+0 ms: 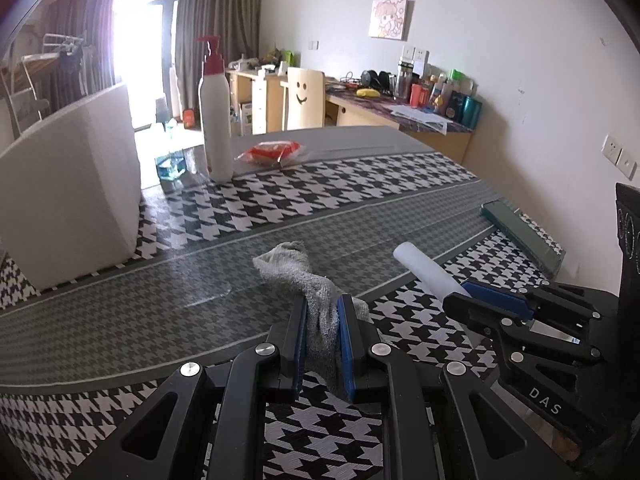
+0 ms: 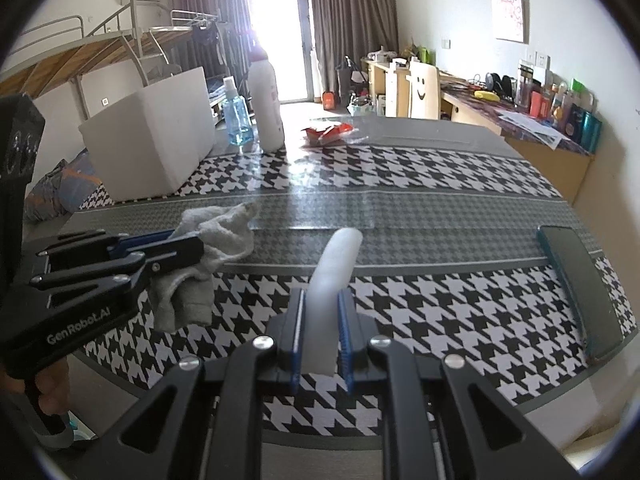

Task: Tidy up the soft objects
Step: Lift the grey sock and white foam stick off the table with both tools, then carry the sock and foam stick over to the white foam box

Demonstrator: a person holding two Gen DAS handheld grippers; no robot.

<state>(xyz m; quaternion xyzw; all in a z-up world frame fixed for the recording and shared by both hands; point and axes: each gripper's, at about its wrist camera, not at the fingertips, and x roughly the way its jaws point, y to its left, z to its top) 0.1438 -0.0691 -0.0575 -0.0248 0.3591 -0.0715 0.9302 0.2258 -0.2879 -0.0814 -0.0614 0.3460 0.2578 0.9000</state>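
My left gripper (image 1: pixel 322 304) is shut on a grey towelling sock (image 1: pixel 292 268), which is lifted a little, its far end drooping toward the houndstooth tablecloth (image 1: pixel 280 208). In the right wrist view that gripper (image 2: pixel 196 244) comes in from the left with the sock (image 2: pixel 224 232) bunched at its tips and hanging below. My right gripper (image 2: pixel 322 300) is shut on a white foam roll (image 2: pixel 338 260) that sticks out forward over the cloth. From the left wrist view, the right gripper (image 1: pixel 460 296) sits close by on the right, holding the roll (image 1: pixel 424 270).
A white box (image 2: pixel 160 140) stands at the table's far left. Behind it are a white pump bottle (image 2: pixel 266 100), a blue spray bottle (image 2: pixel 236 116) and a red packet (image 2: pixel 328 132). A dark green bar (image 2: pixel 580 284) lies near the right edge.
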